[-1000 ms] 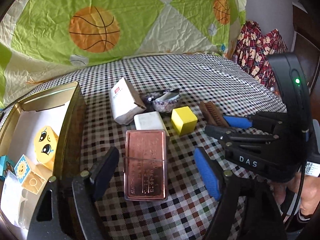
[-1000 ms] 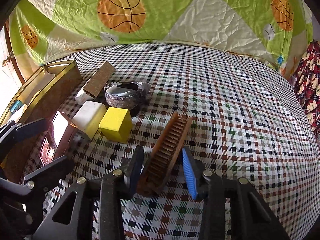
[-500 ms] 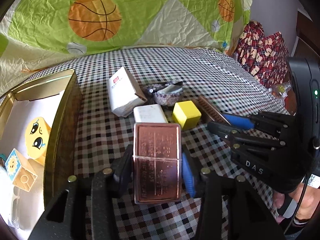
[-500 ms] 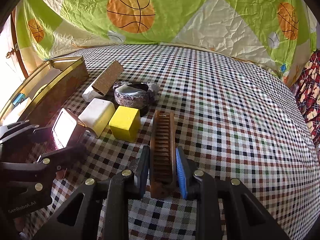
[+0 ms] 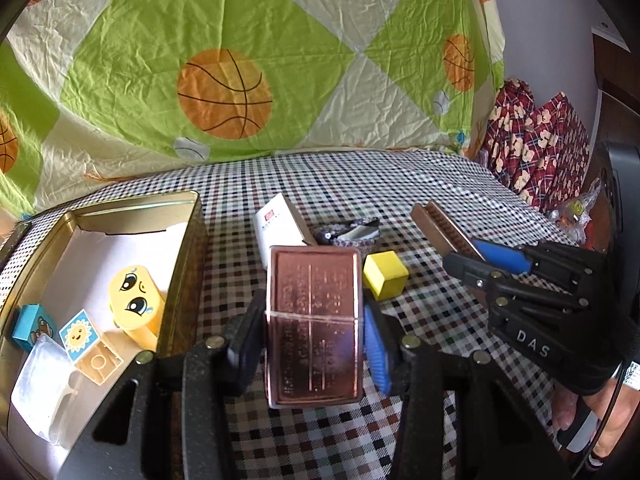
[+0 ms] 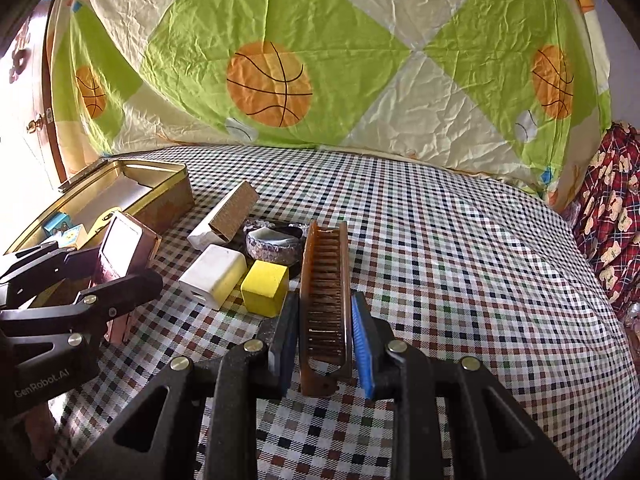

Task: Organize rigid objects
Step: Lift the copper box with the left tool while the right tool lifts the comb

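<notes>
Lifting off the cloth [image 5: 400, 184] now, left gripper [image 5: 316, 338] clamping the copper case [image 5: 314, 320] just right of the tin [image 5: 188, 248], right gripper [image 6: 324, 340] pinching the comb [image 6: 325, 292] lengthwise, farther off.

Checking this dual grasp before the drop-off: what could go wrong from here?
1. The left gripper pinches the copper case by its smooth narrow sides, with most of its length ahead of the fingers; it may pivot or slip.
2. The gold tin already holds toy blocks, so the case may land on them.
3. The right gripper carries the brown comb close beside the left; moving both to the tin together could make them collide.
</notes>
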`<state>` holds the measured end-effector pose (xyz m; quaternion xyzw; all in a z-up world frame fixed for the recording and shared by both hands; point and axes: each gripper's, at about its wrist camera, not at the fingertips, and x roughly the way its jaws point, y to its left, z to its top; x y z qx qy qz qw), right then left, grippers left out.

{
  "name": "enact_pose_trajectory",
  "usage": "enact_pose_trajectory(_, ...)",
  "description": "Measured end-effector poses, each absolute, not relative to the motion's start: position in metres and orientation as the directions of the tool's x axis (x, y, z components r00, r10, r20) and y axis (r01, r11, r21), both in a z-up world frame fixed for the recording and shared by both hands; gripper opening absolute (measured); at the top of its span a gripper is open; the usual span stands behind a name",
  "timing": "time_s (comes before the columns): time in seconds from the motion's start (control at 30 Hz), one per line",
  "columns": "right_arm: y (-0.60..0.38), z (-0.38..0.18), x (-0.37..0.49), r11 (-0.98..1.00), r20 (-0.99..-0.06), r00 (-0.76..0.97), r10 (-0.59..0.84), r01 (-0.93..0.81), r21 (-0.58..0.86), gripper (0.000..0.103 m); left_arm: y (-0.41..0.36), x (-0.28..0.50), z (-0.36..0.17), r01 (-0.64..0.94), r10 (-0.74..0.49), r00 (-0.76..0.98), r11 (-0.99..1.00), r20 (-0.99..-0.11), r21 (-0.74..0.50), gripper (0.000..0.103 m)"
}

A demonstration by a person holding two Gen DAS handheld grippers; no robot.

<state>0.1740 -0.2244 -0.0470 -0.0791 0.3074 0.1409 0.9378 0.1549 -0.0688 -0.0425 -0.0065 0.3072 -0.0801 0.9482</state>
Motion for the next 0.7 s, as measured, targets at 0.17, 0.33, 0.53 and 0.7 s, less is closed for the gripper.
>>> enact_pose_trajectory(0.17,-0.225,-0.04,0.165,0.948,-0.547,0.806,0.227,-0.312,-0.066,0.027,-0.065,0.145,-0.037,0.119,-0.129,0.84,0.991,-0.527,-0.053,0.044)
enact_pose_trajectory(0.33,-0.228,-0.036,0.158,0.947,-0.503,0.829,0.242,-0.314,-0.062,0.027,-0.065,0.138,-0.033,0.104,-0.109,0.867,0.994,-0.487,-0.038,0.044)
enact_pose_trajectory(0.53,-0.233,-0.032,0.151,0.949,-0.46,0.849,0.26,-0.313,-0.041,0.027,-0.063,0.131,-0.03,0.088,-0.095,0.888,0.995,-0.449,-0.037,0.044)
enact_pose_trajectory(0.7,-0.236,-0.029,0.145,0.95,-0.42,0.867,0.27,-0.311,-0.032,0.027,-0.063,0.124,-0.027,0.077,-0.082,0.906,0.997,-0.416,-0.029,0.044)
